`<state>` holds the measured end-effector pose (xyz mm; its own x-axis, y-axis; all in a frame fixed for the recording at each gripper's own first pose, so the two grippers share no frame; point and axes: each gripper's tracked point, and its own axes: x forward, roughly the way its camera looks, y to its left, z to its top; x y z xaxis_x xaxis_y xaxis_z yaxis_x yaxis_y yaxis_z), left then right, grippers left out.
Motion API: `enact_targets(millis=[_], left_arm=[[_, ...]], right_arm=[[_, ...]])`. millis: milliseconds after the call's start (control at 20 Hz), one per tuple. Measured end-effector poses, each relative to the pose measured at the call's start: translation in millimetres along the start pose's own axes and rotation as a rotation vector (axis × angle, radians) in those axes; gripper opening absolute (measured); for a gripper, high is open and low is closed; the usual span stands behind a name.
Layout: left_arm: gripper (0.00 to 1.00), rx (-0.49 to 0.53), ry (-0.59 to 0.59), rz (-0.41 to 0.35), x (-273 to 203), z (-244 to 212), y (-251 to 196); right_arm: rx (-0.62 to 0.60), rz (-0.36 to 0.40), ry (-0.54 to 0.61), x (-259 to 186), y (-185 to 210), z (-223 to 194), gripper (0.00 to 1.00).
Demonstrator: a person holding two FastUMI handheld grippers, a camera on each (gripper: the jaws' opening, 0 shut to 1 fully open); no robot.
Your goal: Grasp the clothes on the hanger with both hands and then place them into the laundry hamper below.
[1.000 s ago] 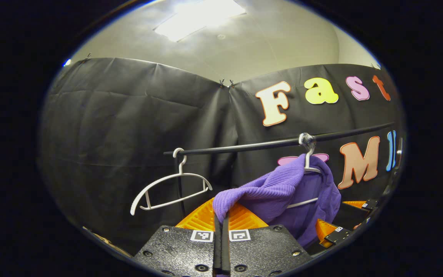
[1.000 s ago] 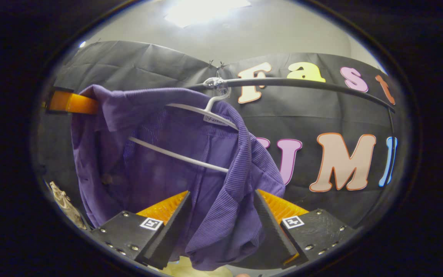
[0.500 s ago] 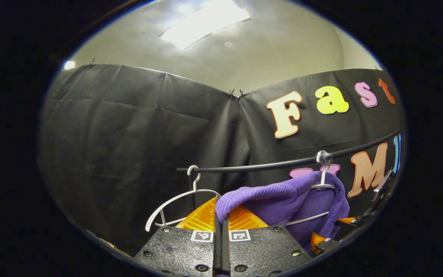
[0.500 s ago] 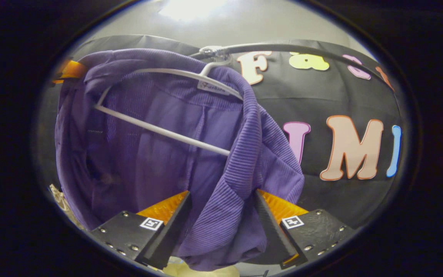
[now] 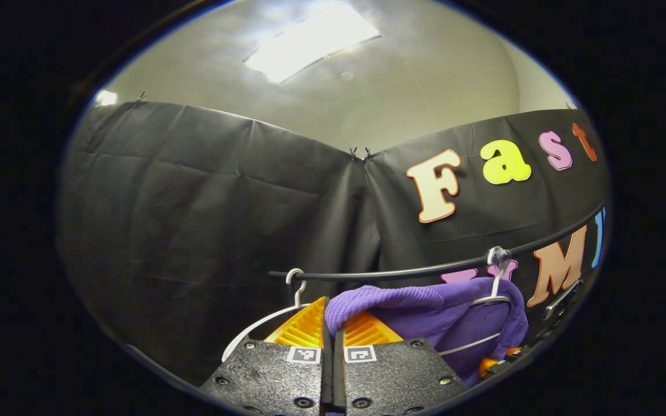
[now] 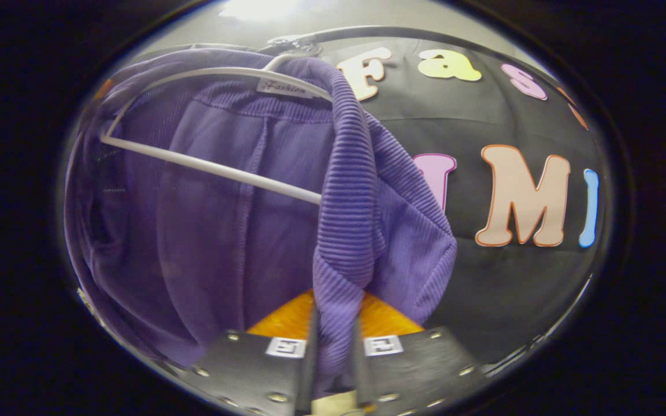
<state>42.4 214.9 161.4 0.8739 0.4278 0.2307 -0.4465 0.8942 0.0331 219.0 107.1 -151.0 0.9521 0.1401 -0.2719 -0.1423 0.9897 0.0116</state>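
A purple ribbed garment [image 6: 206, 219] hangs on a white hanger [image 6: 206, 166] from the black rail [image 5: 402, 271]. In the left gripper view, my left gripper [image 5: 333, 323] is shut on one shoulder of the purple garment [image 5: 402, 303], pulled out to the left of its white hanger [image 5: 486, 297]. In the right gripper view, my right gripper [image 6: 336, 323] is shut on the ribbed front edge of the garment, with a fold of cloth pinched between both fingers. The hamper is hidden.
A second white hanger [image 5: 269, 323], bare, hangs on the rail left of the garment, partly behind my left gripper. The other gripper [image 5: 498, 364] shows low at the right in the left gripper view. Black cloth walls close the booth behind the rail.
My right gripper has shut on the garment's front edge; it was open around it before. Both views have tilted upward, the rail and hangers sitting lower in the left gripper view.
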Motion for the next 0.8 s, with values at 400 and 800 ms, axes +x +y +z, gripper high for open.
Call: enact_targets(millis=[400, 800], left_arm=[[0.00, -0.008, -0.003, 0.004, 21.1, -0.9, 9.3], [0.02, 0.024, -0.049, 0.015, 42.5, 9.0, 21.1]], right_arm=[[-0.020, -0.116, -0.030, -11.4, -49.5, 14.1, 0.05], [-0.049, -0.243, -0.124, -7.7, -111.0, 63.7, 0.03]])
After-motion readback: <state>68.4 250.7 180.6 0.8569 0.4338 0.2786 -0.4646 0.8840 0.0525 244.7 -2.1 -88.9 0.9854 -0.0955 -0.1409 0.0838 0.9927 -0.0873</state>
